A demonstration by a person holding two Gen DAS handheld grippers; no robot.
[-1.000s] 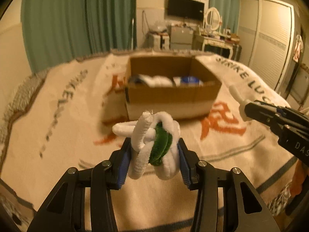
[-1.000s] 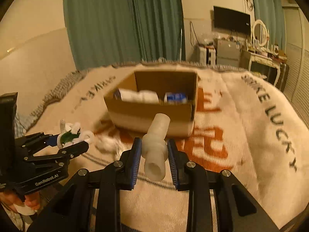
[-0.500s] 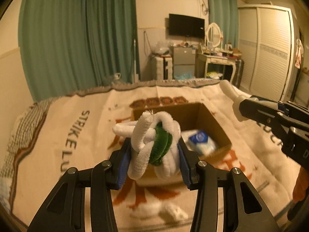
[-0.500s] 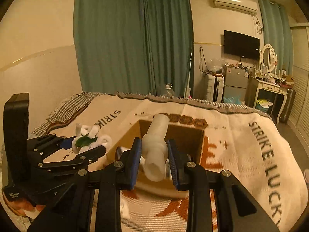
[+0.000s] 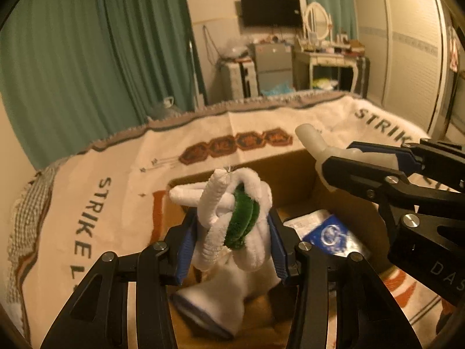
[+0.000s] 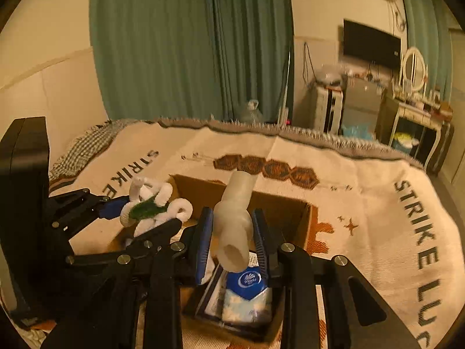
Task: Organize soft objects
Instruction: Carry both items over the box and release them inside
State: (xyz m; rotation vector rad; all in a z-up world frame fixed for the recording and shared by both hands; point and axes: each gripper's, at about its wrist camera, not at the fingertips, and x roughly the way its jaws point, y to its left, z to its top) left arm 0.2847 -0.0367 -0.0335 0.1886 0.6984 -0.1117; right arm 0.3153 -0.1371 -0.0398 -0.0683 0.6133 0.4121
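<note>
Fuzzy white-green chenille knot pinched in left hand-held gripper, translucent ribbed tube in right.

— How are your two grippers set?
— My left gripper tilts downward, jaws clamped on what it carries. My right gripper sits just beside it, angled down too, jaws pressed tight on its load.
— Do they touch?
— No, close but apart.
</note>
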